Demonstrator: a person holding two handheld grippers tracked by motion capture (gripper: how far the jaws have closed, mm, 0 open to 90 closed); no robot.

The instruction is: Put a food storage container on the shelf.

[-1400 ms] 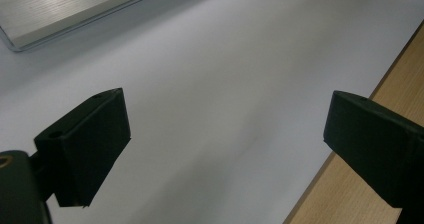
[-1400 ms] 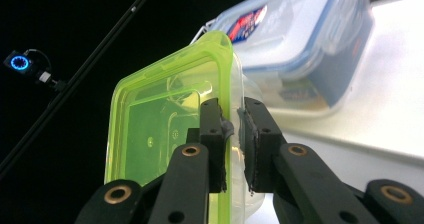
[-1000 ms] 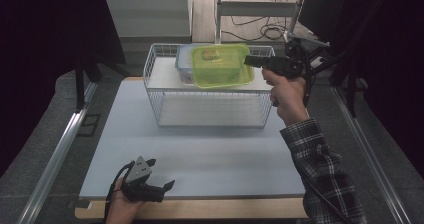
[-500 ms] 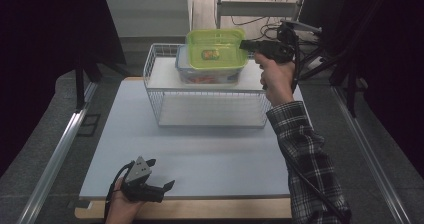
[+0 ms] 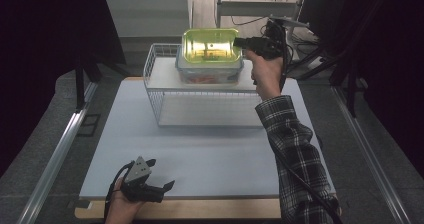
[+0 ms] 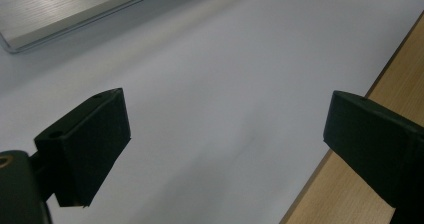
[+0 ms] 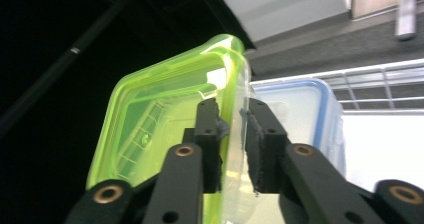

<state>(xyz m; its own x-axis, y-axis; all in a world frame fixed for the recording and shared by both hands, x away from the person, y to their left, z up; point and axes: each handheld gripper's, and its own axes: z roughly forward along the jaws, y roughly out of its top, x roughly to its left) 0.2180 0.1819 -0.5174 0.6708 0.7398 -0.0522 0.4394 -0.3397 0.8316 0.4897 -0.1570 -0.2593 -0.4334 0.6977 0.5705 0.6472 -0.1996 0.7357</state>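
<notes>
Above the wire basket (image 5: 200, 91), right gripper (image 7: 232, 134) pinching green container (image 7: 165, 119); left gripper (image 6: 225, 149) spread over the white mat (image 6: 225, 59).

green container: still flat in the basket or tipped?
Tipped: green container stands on edge above the wire basket, its rim pinched by the right claw.

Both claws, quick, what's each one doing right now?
Left claw: open, holding nothing, low over the white mat.
Right claw: shut on the green container, lifted above the wire basket.

High view overlooks the table (image 5: 200, 154); 2 tong-mounted cameras sit close.
</notes>
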